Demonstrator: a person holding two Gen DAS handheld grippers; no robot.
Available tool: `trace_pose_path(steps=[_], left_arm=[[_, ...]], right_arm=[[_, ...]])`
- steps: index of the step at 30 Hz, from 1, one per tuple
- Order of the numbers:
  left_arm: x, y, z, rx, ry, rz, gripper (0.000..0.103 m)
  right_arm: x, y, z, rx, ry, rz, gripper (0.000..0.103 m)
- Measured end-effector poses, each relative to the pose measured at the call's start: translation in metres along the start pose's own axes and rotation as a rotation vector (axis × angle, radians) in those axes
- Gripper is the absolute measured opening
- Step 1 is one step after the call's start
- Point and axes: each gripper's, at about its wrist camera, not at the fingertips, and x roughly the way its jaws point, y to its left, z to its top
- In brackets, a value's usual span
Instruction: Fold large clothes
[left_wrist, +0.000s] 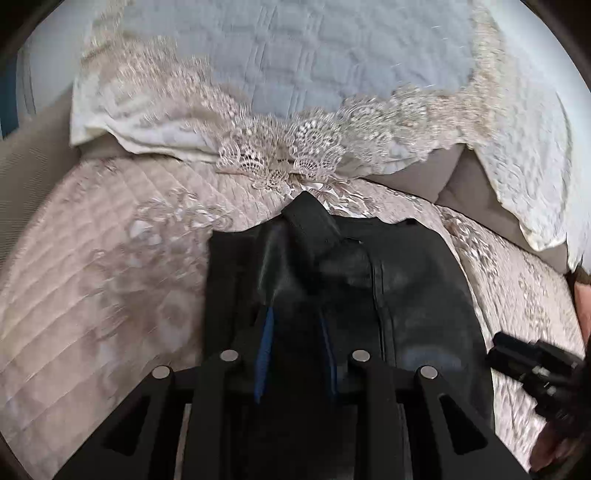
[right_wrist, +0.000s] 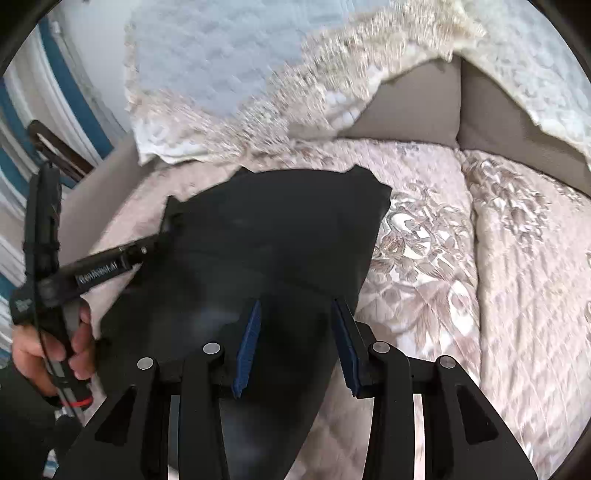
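Centrally, the black garment (right_wrist: 266, 236) lies spread on the floral quilted cover (right_wrist: 517, 295), its bunched edge pinched in the left gripper (left_wrist: 295, 317) toward twelve o'clock, while the right gripper (right_wrist: 295, 306) hovers above, jaws parted.

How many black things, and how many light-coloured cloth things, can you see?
Black garment: 1
Black grippers, left and right: 2
Pink quilt: 1
Lace covers: 2
Total: 6
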Motion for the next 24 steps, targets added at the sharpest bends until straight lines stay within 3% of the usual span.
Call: trace_pose_path(steps=[5, 9, 13, 18, 24], left_arm=[[-0.04, 0.002, -0.049, 0.006, -0.026, -0.014, 0.027], [-0.048, 0.01, -0.081, -0.024, -0.029, 0.007, 0.03], [-0.048, 0.008, -0.079, -0.045, -0.023, 0.029, 0.031], [-0.081, 0.001, -0.093, -0.066, -0.039, 0.03, 0.032], [-0.13, -0.016, -0.134, -0.058, -0.056, 0.034, 0.051]], right_arm=[[-0.03, 0.018, -0.043, -0.029, -0.012, 0.056, 0.041], [-0.021, 0.03, -0.076, -0.045, 0.041, 0.059, 0.041], [-0.019, 0.028, -0.073, -0.024, 0.054, 0.05, 0.041], [-0.06, 0.033, -0.079, -0.058, -0.009, 0.033, 0.041], [-0.106, 0.039, -0.114, -0.065, -0.049, 0.028, 0.05]])
